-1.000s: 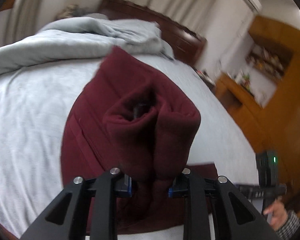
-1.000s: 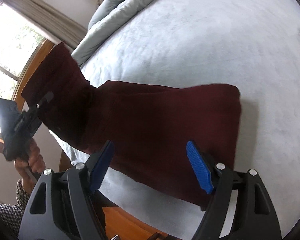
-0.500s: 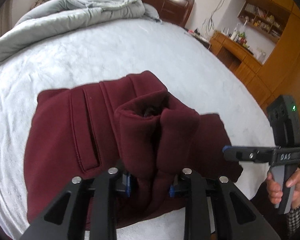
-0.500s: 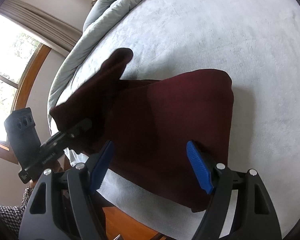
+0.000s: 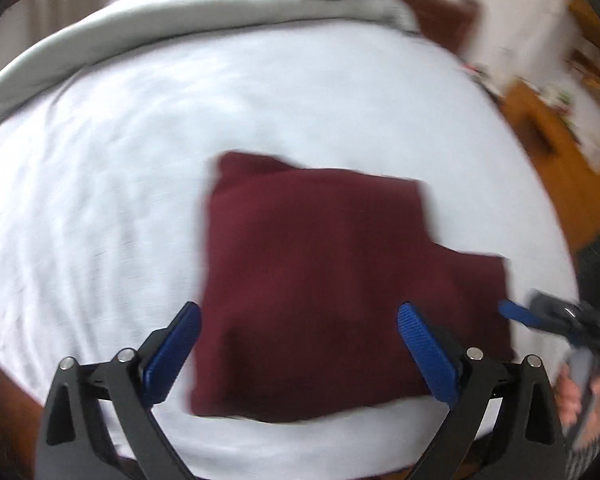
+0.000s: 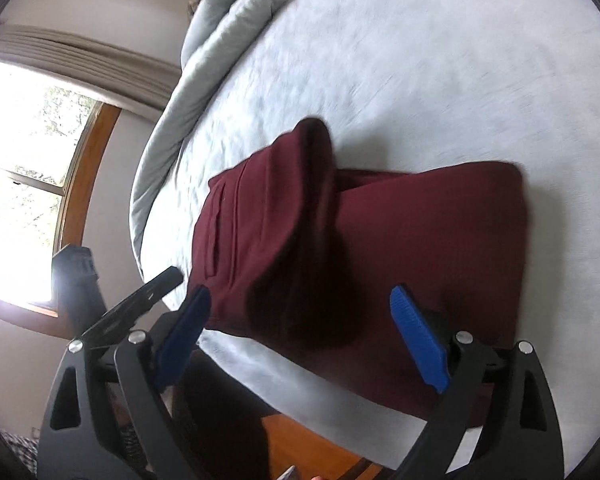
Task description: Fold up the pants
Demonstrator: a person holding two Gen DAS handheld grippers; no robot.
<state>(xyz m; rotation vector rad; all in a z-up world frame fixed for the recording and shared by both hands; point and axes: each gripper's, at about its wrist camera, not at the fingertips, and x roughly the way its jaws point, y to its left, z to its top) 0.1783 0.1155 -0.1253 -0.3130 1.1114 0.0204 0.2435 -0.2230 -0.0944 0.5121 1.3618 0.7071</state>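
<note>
Left claw (image 5: 298,354) has let go; pants (image 5: 312,288) now lie folded.

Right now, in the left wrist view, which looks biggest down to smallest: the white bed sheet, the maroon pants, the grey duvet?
1. White bed sheet: fills most of the view.
2. Maroon pants: a folded block in the middle.
3. Grey duvet: a band along the top, but it lies farthest from the camera and runs out of view, so its true size is unsure.

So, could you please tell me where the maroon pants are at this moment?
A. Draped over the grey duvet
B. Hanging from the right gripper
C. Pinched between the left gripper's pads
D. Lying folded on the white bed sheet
D: the maroon pants lie as a folded bundle on the white bed sheet, and the opening jaws of the left gripper and right gripper do not press on the cloth.
</note>
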